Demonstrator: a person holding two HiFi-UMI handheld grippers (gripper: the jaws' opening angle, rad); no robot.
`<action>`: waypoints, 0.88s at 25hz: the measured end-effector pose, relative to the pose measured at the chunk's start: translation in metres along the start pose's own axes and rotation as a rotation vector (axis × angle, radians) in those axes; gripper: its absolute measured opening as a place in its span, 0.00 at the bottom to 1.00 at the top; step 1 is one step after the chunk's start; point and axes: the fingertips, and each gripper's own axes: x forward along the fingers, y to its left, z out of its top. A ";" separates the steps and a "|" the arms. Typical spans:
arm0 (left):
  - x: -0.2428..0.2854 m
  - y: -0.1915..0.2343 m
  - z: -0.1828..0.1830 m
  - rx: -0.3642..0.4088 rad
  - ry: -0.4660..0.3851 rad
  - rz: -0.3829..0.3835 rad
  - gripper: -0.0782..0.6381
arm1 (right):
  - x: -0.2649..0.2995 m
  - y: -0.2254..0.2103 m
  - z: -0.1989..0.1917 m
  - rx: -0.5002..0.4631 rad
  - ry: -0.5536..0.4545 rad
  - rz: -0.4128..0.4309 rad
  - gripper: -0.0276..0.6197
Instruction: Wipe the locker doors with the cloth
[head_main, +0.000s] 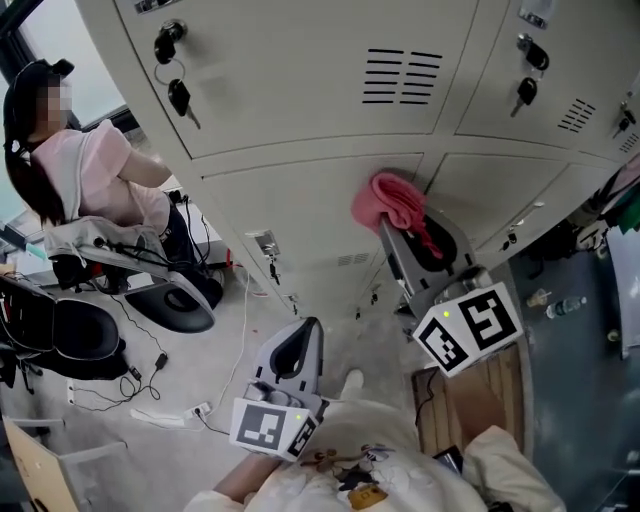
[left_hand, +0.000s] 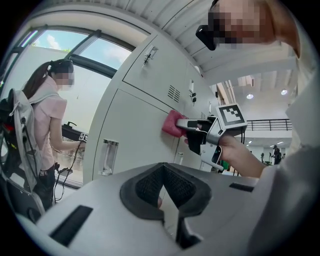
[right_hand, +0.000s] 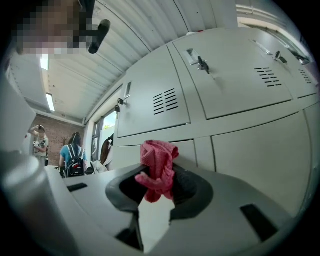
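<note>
A pink cloth (head_main: 388, 203) is bunched against the grey locker door (head_main: 300, 205) in the middle row, close to its right edge. My right gripper (head_main: 397, 228) is shut on the cloth, which sticks up between its black pads (right_hand: 187, 185) in the right gripper view as a crumpled wad (right_hand: 158, 167). The left gripper view shows the same cloth (left_hand: 171, 124) touching the door ahead of the right gripper (left_hand: 189, 126). My left gripper (head_main: 305, 330) hangs lower and to the left, away from the lockers, its jaws (left_hand: 164, 172) shut with nothing between them.
Keys (head_main: 180, 97) hang from the upper locker locks, more at the right (head_main: 526, 92). A person in a pink top (head_main: 105, 180) stands at the left by a black chair (head_main: 70, 340). Cables and a power strip (head_main: 172, 416) lie on the floor. A wooden board (head_main: 492, 385) lies at lower right.
</note>
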 end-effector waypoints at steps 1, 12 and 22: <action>-0.001 0.002 0.000 -0.002 -0.003 0.007 0.12 | 0.004 0.010 -0.003 0.001 -0.001 0.029 0.22; -0.034 0.036 0.002 -0.014 -0.025 0.132 0.12 | 0.052 0.118 -0.047 -0.016 0.028 0.310 0.22; -0.060 0.054 0.005 -0.023 -0.043 0.234 0.12 | 0.093 0.154 -0.090 -0.077 0.071 0.330 0.22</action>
